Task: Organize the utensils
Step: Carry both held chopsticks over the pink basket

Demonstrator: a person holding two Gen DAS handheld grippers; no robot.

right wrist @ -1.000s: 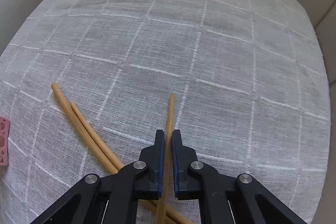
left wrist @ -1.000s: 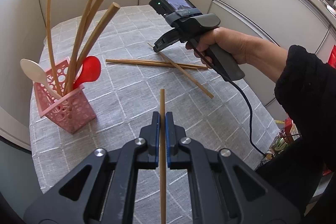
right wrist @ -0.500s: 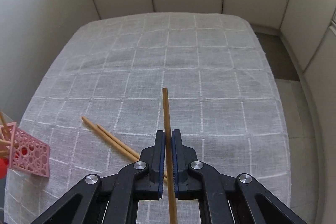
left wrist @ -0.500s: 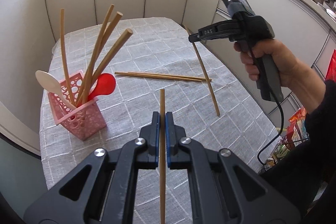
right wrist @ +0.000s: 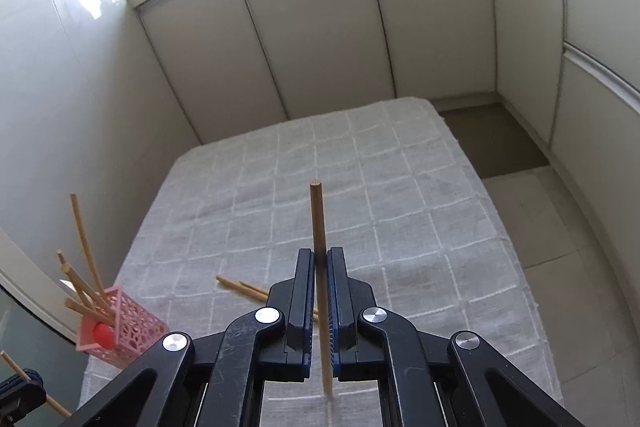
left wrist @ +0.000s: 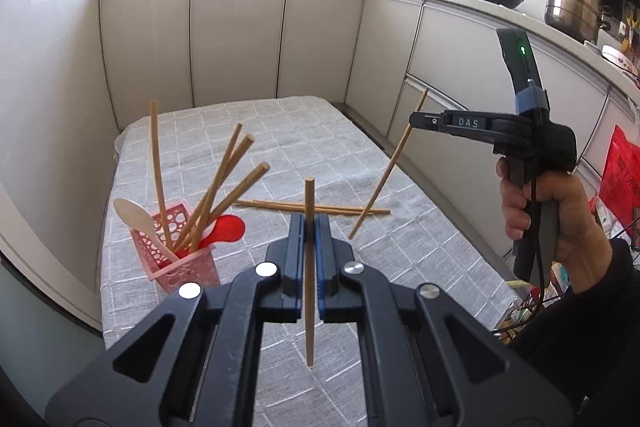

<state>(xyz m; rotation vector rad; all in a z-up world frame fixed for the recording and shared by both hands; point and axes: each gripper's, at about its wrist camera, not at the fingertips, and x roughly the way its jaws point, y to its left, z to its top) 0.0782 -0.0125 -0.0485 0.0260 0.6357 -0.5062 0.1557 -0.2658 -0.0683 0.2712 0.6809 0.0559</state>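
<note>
My left gripper (left wrist: 308,225) is shut on a wooden chopstick (left wrist: 309,267), held above the table's near end. My right gripper (right wrist: 320,255) is shut on another chopstick (right wrist: 319,223) and holds it high over the table; it shows at the right of the left wrist view (left wrist: 416,119), its chopstick (left wrist: 388,167) hanging tilted. A pink perforated holder (left wrist: 176,259) at the table's left holds several chopsticks, a white spoon (left wrist: 132,215) and a red spoon (left wrist: 228,229). Two chopsticks (left wrist: 312,207) lie on the cloth.
The table has a grey checked cloth (right wrist: 360,187). Cream cabinets (left wrist: 240,39) enclose it at the back and right. A wall runs along the left. Floor (right wrist: 560,227) lies to the table's right. A wok and a steel pot (left wrist: 572,7) stand on the counter.
Both grippers have risen and tilted up, each with its chopstick. The right gripper lifted its chopstick clear off the cloth. The two other chopsticks stay on the table.
</note>
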